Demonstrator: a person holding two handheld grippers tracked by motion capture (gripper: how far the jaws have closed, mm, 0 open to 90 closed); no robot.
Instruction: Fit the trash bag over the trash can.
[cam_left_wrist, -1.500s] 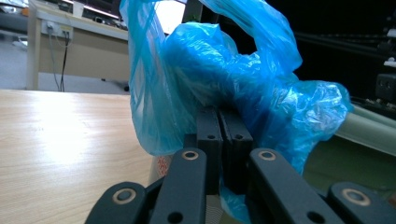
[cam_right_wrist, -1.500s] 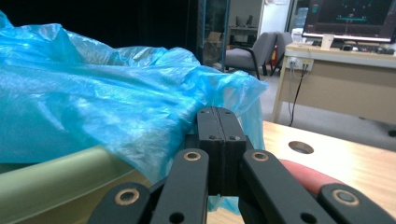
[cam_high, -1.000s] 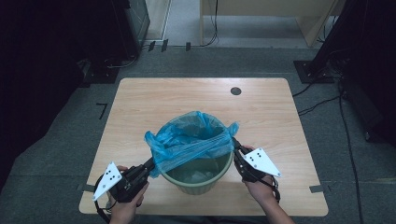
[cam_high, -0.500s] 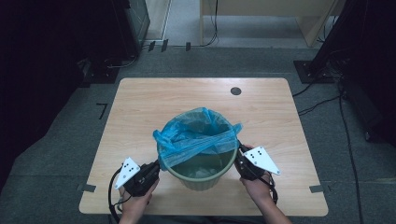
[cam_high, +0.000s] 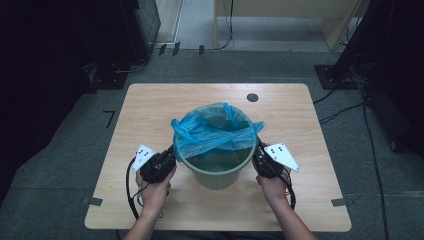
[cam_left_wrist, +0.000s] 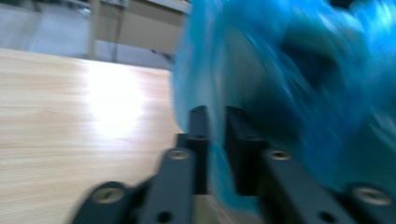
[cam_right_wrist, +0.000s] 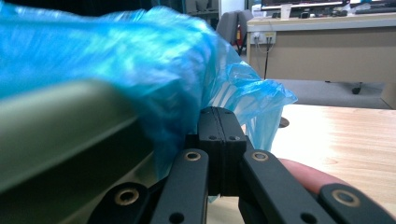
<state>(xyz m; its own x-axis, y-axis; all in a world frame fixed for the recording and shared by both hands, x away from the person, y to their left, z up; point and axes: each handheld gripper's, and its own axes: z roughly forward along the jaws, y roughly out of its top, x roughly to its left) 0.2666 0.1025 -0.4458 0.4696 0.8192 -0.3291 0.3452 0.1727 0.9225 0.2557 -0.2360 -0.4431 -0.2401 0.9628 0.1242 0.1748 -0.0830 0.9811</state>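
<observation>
Left gripper (cam_high: 167, 161) has slid in toward the green bin (cam_high: 218, 167) since a second ago, when it sat farther out near the bench's (cam_high: 150, 107) left edge; the blue bag's (cam_high: 215, 131) left flap, stretched outward then, now hangs closer to the rim. Its jaws have just been opening: in the left gripper view they stand a little apart with a strip of the blue film (cam_left_wrist: 215, 154) running between them, pads not pressing on it. Right gripper (cam_high: 260, 154) sits at the bin's right side, little changed, jaws clenched flat together on the bag edge (cam_right_wrist: 243, 100); in the right gripper view blue film comes out around the closed tips (cam_right_wrist: 222, 122), with the bin's green wall (cam_right_wrist: 60, 135) to their left. Bin stands upright near the middle of the bench, toward the person's side, between both grippers. Bag lines the bin, its top bunched and draped over the rim, loose corners sticking out left and right. Left gripper view is blurred. A dark round spot (cam_high: 252, 97) lies on the bench beyond the bin.
</observation>
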